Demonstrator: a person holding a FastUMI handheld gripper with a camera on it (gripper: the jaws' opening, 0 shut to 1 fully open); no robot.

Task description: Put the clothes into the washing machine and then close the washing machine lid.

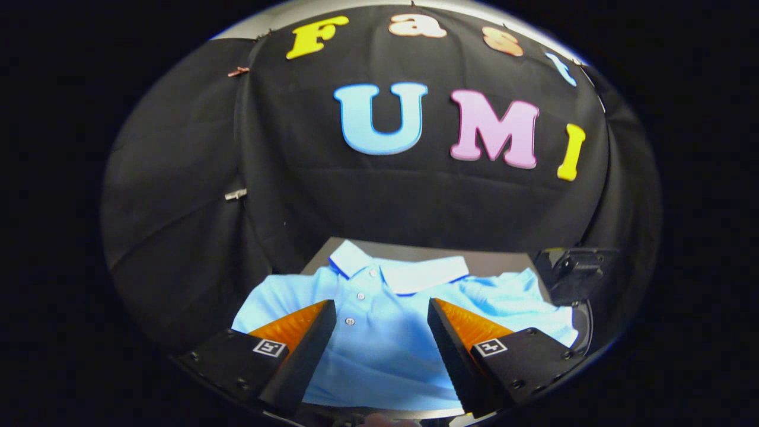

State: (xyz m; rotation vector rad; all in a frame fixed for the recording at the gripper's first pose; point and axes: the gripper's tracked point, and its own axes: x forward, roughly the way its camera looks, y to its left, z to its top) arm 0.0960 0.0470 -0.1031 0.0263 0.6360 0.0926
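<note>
A light blue polo shirt (385,332) with a paler collar and a row of small buttons lies spread flat on a grey table (504,262). Its collar points away from me. My gripper (381,308) hovers open over the shirt's chest, one finger on each side of the button placket, with nothing pressed between the fingers. The shirt's left sleeve hangs past the table's side. The lower hem is hidden under my fingers.
A dark device (578,270) stands beside the table's far right corner, next to the shirt's right sleeve. Black cloth walls close in behind and to the left of the table. A metal clip (235,194) holds the cloth on the left.
</note>
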